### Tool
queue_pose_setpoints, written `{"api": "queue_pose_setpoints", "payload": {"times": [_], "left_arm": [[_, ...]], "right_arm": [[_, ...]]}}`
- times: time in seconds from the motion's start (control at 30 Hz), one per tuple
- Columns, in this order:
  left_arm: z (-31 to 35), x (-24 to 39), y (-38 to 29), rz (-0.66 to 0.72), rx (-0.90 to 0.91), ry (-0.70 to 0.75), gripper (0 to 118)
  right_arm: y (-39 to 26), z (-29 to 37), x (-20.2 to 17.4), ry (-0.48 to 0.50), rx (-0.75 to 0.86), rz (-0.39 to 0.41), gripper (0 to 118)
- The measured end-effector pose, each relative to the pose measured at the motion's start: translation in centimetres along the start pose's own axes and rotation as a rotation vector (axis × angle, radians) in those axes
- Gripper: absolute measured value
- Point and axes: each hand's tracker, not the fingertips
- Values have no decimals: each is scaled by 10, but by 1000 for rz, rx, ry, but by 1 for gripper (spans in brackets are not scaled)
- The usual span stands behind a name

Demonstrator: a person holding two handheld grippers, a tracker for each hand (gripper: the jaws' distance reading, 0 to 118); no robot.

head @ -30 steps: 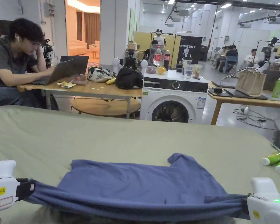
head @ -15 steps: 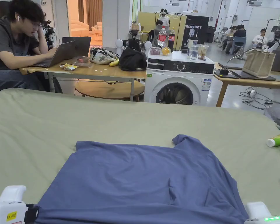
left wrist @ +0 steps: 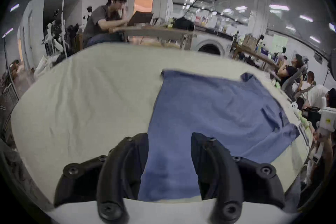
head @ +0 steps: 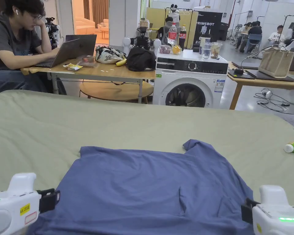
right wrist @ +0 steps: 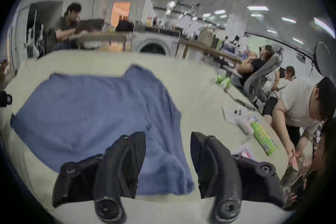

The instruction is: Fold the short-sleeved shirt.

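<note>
The left gripper (left wrist: 169, 164) sits at the near left corner of the blue shirt (head: 149, 186), its jaws spread with the cloth lying between them, not pinched. I judge it is placed there to start the next fold.

The shirt lies spread flat on the green bed cover (head: 82, 128), toward the near edge and roughly midway between its sides, with one short sleeve (head: 194, 145) pointing at the far edge. Flat cloth folds cleanly, which likely explains the layout.

The right gripper (right wrist: 168, 162) is at the shirt's near right corner, jaws likewise apart over the hem.

Green bottles (head: 293, 146) lie at the cover's right edge.

Stickers on the grippers are too small to read.
</note>
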Motion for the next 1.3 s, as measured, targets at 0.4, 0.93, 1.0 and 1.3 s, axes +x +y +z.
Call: {"api": "queue_pose_setpoints", "payload": {"times": [0.4,0.93,1.0,1.3], "left_arm": [[-15,73,16,-97,208,53,0],[-5,13,2,45,-100,5,0],[-4,1,1,36,-129,19,0],[-2,-42,0,125,-305,30,59]], "right_arm": [[18,17,-75,66,280,-95,0],[10,5,-82,139,172,-106,0],[8,3,-82,144,155,-105,0],[-3,-2,-80,136,87,-58,0]]}}
